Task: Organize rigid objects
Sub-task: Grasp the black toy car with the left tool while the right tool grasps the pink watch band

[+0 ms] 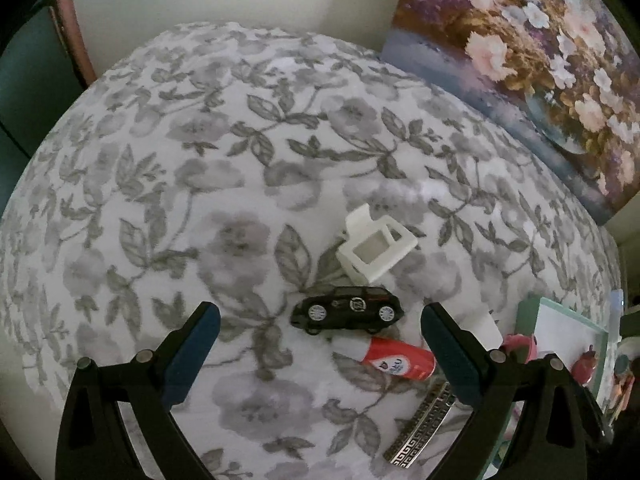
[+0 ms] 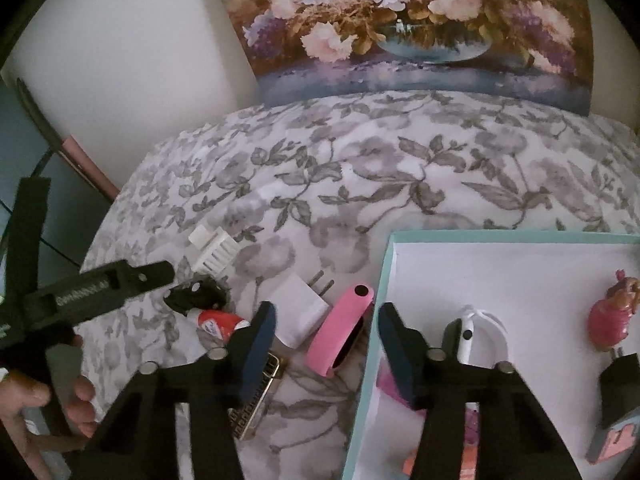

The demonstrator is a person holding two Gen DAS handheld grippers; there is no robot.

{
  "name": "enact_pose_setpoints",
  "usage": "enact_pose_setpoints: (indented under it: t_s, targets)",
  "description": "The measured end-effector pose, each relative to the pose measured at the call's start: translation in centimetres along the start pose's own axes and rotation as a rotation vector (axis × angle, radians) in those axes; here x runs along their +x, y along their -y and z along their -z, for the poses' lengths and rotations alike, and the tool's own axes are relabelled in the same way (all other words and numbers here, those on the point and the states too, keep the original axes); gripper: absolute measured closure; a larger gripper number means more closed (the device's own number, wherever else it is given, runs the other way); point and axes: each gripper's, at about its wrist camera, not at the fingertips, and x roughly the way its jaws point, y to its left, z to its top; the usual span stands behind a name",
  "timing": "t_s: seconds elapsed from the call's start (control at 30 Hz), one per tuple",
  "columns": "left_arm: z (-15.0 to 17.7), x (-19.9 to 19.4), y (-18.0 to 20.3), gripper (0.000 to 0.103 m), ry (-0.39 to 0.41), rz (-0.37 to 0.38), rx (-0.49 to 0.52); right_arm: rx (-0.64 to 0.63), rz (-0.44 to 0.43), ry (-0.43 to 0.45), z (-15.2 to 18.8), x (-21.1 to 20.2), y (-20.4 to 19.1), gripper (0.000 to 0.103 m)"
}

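My left gripper is open and empty, just behind a black toy car on the floral cloth. A white toy chair lies past the car. A red and white tube and a patterned metal bar lie by the right finger. My right gripper is open and empty over a pink case beside the teal box. A white plug adapter lies left of the case. The left gripper shows at the left of the right wrist view.
The teal box holds a white and black item, a pink figurine, a black block and other small things. A flower painting leans on the wall behind. The cloth's left edge drops off near a pink-edged board.
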Motion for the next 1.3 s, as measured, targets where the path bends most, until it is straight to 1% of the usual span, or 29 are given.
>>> enact_pose_setpoints:
  t_s: [0.1, 0.2, 0.27, 0.53, 0.6, 0.63, 0.67, 0.7, 0.83, 1.1, 1.3]
  targets:
    - [0.2, 0.8, 0.4, 0.003, -0.014, 0.011, 0.002, 0.003, -0.017, -0.012, 0.1, 0.3, 0.0, 0.059]
    - [0.3, 1.4, 0.7, 0.003, -0.027, 0.030, 0.002, 0.006, -0.020, -0.026, 0.2, 0.6, 0.0, 0.061]
    - [0.4, 1.8, 1.0, 0.003, -0.032, 0.024, 0.010, 0.011, -0.024, -0.034, 0.3, 0.9, 0.1, 0.063]
    - [0.5, 3.4, 1.4, 0.004, -0.049, 0.014, 0.011, 0.012, -0.026, -0.057, 0.4, 2.1, 0.1, 0.066]
    - [0.4, 3.7, 1.4, 0.011, -0.052, 0.015, 0.007, 0.015, -0.025, -0.063, 0.3, 2.5, 0.2, 0.067]
    - [0.4, 3.9, 1.3, 0.019, -0.055, 0.018, 0.006, 0.018, -0.026, -0.065, 0.3, 2.7, 0.3, 0.067]
    - [0.4, 4.1, 1.3, 0.022, -0.060, 0.023, 0.005, 0.021, -0.028, -0.067, 0.3, 2.8, 0.4, 0.068]
    - [0.3, 4.3, 1.3, 0.022, -0.062, 0.023, 0.005, 0.026, -0.032, -0.066, 0.3, 3.0, 0.5, 0.069]
    - [0.3, 4.6, 1.5, 0.026, -0.064, 0.022, 0.008, 0.025, -0.036, -0.059, 0.0, 3.2, 0.5, 0.070]
    - [0.3, 4.4, 1.7, 0.026, -0.054, 0.021, 0.002, 0.037, -0.044, -0.058, -0.2, 3.3, 0.6, 0.078]
    - [-0.2, 1.9, 1.1, 0.026, -0.009, 0.022, -0.006, 0.052, -0.064, -0.046, -0.6, 2.5, 0.6, 0.087]
